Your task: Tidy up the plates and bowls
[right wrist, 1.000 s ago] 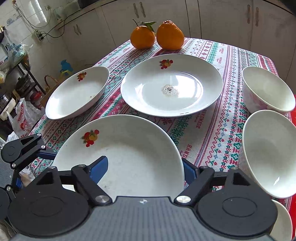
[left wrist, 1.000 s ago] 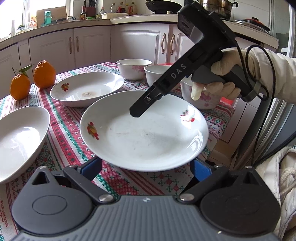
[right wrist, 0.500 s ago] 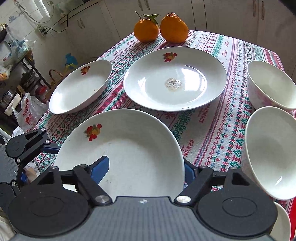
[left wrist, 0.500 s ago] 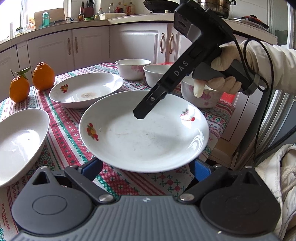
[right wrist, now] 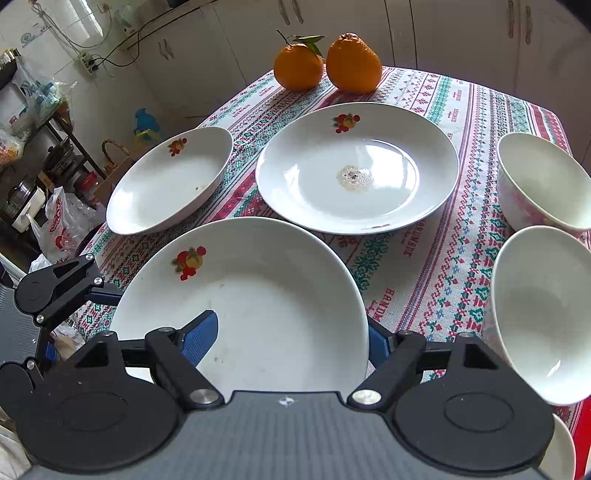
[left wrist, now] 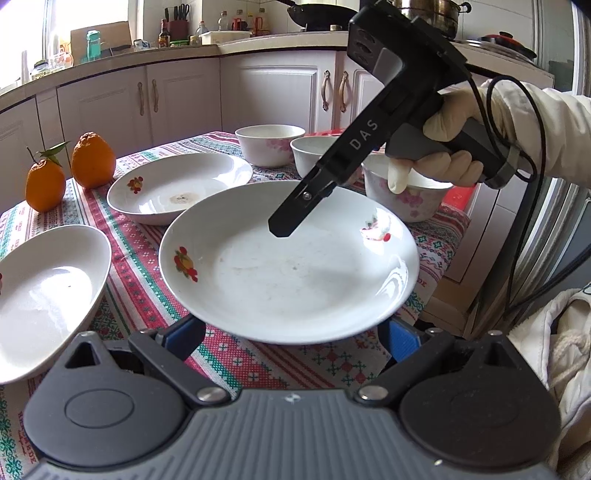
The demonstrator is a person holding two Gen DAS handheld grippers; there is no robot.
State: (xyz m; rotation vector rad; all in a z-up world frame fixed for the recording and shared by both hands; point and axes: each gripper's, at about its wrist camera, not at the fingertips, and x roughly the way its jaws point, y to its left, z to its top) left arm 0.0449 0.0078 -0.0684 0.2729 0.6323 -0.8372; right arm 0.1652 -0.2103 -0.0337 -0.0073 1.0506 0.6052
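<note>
Fingertips of your left gripper hidden under fruit-print plate, grip unclear | right gripper straddles its rim, jaws apart | plate lies flat, round.

White cabinets are seen beneath a pale counter (crowded with bottles and a pan). Daylight is let in by a window. The tabletop is covered by a patterned cloth.
</note>
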